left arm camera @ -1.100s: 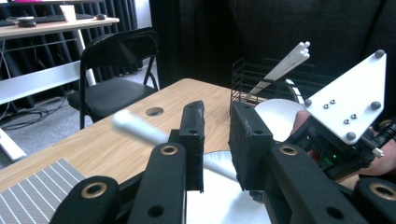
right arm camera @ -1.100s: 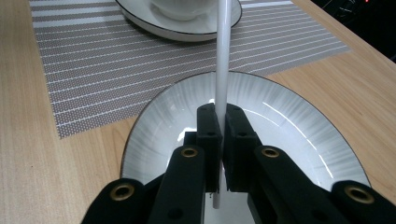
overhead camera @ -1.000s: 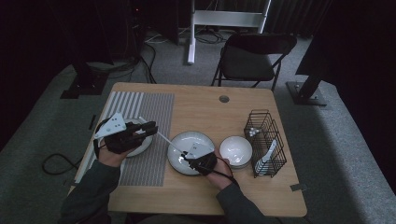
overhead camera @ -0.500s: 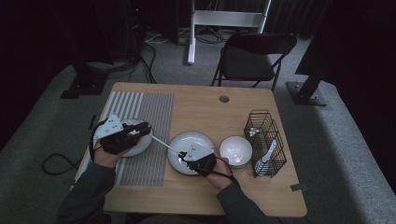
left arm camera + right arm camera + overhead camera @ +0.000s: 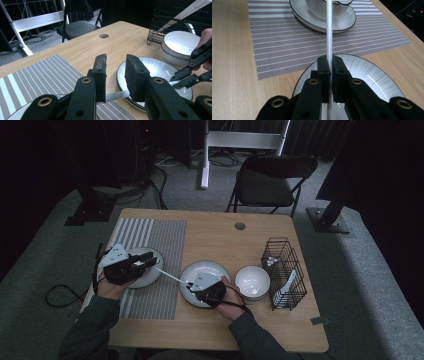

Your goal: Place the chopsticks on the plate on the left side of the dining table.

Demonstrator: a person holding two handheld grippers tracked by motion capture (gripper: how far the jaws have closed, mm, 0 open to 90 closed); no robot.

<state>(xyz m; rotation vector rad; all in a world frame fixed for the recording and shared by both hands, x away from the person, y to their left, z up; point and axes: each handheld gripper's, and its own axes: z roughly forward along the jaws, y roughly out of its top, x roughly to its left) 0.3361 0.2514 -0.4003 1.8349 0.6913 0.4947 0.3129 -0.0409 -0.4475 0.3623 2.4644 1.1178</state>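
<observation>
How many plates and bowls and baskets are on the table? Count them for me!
Plates: 2, the plate on the mat and the middle plate
Bowls: 2, the bowl on the mat's plate and the bowl by the basket
Wire baskets: 1
Total: 5

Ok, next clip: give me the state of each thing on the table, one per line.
White utensil handle: clamped in the right gripper, lifted off the table.
Left gripper: jaws just opened, handle passing between them unpressed.
Plate: empty, on bare wood.
Bowl on saucer: upright, on the striped mat.
White bowl: upright, empty.
Wire basket: upright, utensils inside.
</observation>
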